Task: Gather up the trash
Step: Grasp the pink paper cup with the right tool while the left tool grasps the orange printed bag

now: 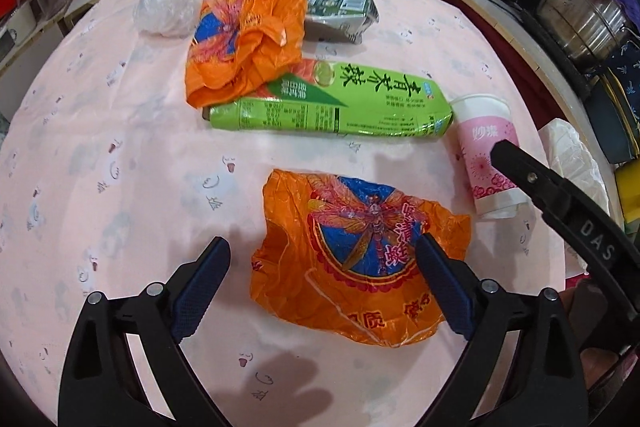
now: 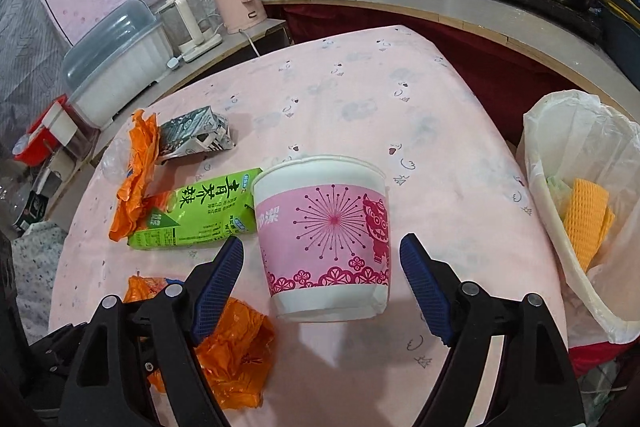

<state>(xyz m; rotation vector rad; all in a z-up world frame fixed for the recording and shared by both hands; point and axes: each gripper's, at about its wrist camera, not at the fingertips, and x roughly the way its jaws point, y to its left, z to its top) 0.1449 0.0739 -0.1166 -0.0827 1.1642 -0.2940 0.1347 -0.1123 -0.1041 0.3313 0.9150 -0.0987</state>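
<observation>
Your pink-and-white paper cup (image 2: 324, 239) stands upright between the spread fingers of your right gripper (image 2: 321, 251), neither blue pad (image 2: 218, 279) touching it. Just left of that left finger lies the flattened green tea carton (image 2: 196, 215), close against the cup's side. Off past the right finger, the white-lined trash bin (image 2: 576, 227) sits at the table edge with yellow waffle-textured pieces inside. Your left gripper (image 1: 324, 259) is wide open too, hovering over the crumpled orange plastic bag with the dragonfly print (image 1: 352, 259), its right finger above the bag. Beyond its fingertips: a second orange bag (image 1: 244, 31), a crushed dark carton (image 1: 340, 11), a clear plastic wad (image 1: 170, 7).
</observation>
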